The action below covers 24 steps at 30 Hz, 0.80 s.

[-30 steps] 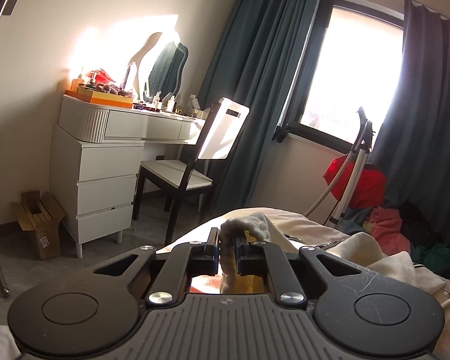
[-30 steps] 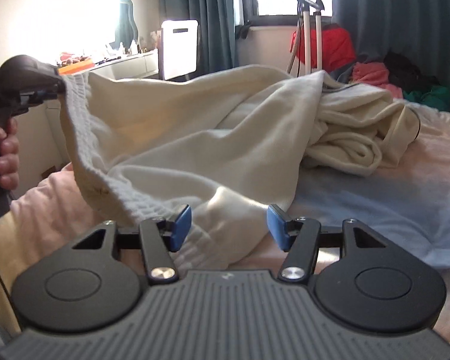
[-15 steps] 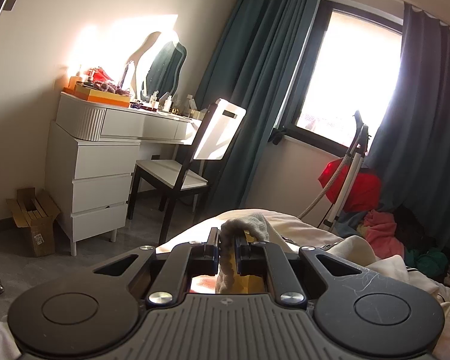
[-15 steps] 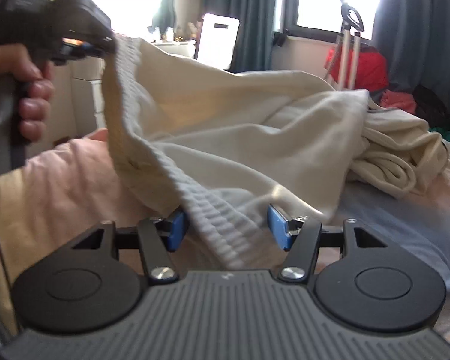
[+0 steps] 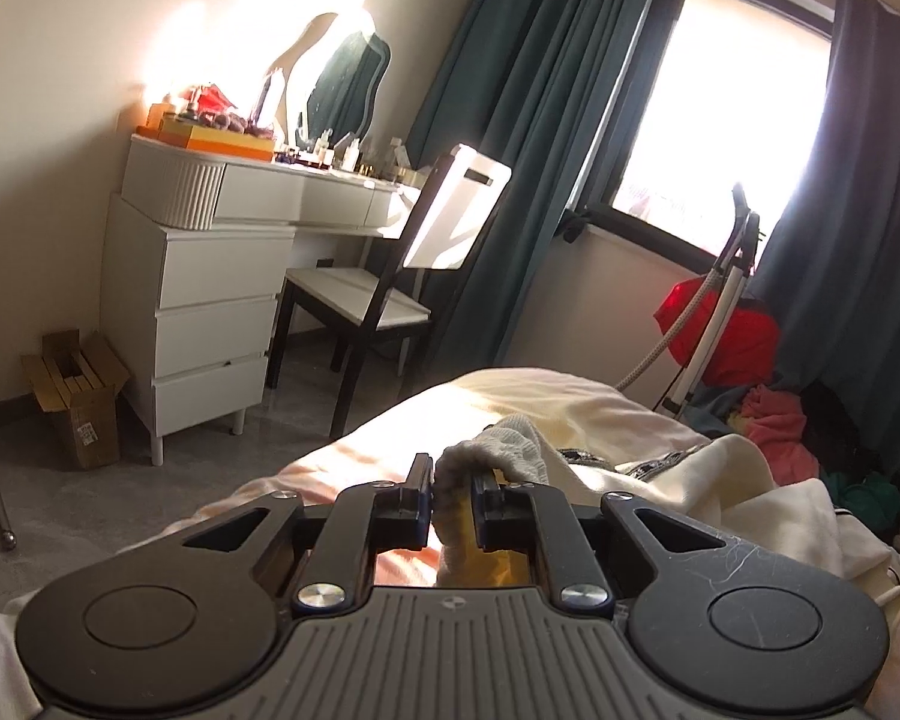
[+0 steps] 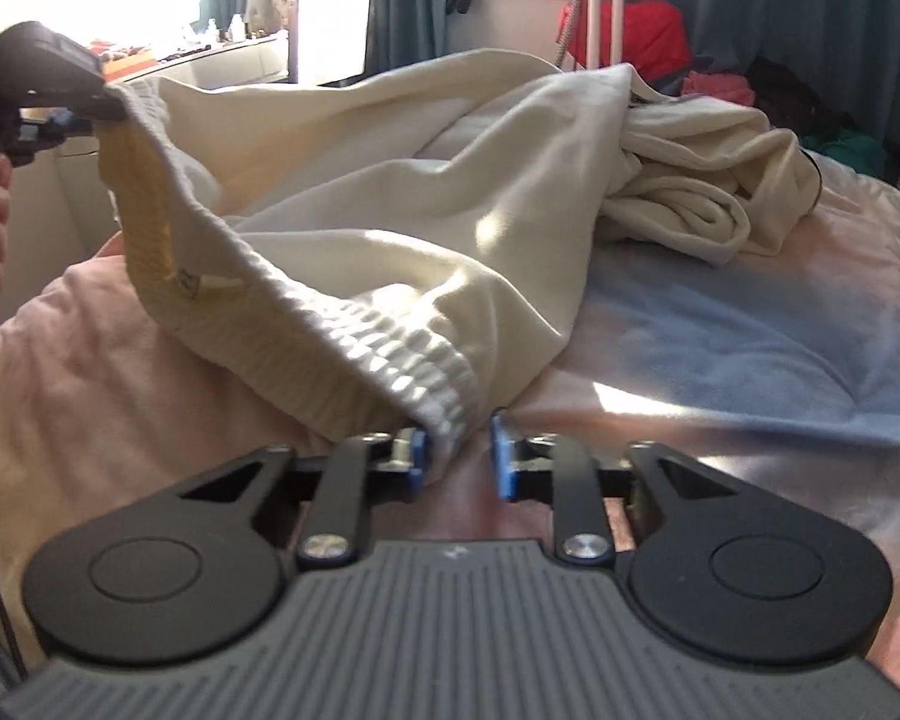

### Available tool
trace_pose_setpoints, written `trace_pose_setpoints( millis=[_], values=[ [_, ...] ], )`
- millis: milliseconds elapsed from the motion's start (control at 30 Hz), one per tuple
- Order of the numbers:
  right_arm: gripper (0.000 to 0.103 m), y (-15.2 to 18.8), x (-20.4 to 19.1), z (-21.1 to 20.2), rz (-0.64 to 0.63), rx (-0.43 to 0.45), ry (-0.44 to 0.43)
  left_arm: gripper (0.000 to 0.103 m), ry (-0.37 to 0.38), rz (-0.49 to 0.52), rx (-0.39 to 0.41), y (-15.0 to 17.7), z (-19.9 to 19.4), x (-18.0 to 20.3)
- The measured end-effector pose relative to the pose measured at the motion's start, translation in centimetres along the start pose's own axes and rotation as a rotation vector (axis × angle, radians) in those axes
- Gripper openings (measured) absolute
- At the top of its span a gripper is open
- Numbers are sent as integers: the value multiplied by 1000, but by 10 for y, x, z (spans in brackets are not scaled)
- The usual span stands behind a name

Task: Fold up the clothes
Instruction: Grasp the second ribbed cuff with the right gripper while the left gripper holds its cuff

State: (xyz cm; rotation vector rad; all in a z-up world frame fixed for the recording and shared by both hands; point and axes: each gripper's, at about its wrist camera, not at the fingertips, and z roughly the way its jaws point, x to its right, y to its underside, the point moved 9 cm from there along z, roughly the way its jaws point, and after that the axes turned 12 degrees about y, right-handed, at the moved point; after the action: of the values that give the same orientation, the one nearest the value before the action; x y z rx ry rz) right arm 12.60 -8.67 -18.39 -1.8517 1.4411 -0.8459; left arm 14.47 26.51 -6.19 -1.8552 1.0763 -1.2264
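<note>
left gripper (image 5: 453, 501): clamped on the ribbed waistband (image 6: 354, 330), lifting one end so the hem hangs taut.
right gripper (image 6: 459, 456): jaws apart around the band's other end, not yet pinching.
cream garment (image 6: 426, 192): draped over the bed (image 6: 750, 348).
change: right jaws narrower than a second ago; band slid leftward between them.

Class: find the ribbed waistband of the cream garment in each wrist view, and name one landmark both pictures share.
Left wrist: ribbed waistband at lower centre, pinched in the left claw.
Right wrist: it runs from upper left down to the right claw.
Shared landmark: white-backed chair.
</note>
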Motion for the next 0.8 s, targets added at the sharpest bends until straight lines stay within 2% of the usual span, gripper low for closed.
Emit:
trace_pose_setpoints(
  millis=[67,100,133,233,300,400,500,567,667,800],
  values=[
    [13,-6,-6,-10,-24,38,-5,21,18,-36,-51,5,0,-7],
    [13,-8,-6,-13,-26,49,-9,31,31,-56,-82,8,-1,-10],
    [12,-10,-4,-15,-17,50,-15,45,44,-71,-122,12,-2,-13],
    [12,-14,0,-20,9,55,-31,68,55,-62,-222,23,-13,-17],
    [12,-17,3,-24,26,57,-42,80,95,-62,-261,28,-22,-16],
    [12,-19,6,-28,45,57,-58,85,172,-104,-266,27,-30,-16],
    [12,-18,7,-28,52,46,-70,95,161,-229,-240,23,-25,-30],
    [12,-17,7,-27,53,38,-75,95,187,-299,-240,21,-15,-36],
    [13,-15,7,-25,56,27,-81,95,275,-392,-270,26,-3,-41],
    [13,-13,10,-22,87,1,-84,95,339,-478,-207,17,-16,-54]
  ],
)
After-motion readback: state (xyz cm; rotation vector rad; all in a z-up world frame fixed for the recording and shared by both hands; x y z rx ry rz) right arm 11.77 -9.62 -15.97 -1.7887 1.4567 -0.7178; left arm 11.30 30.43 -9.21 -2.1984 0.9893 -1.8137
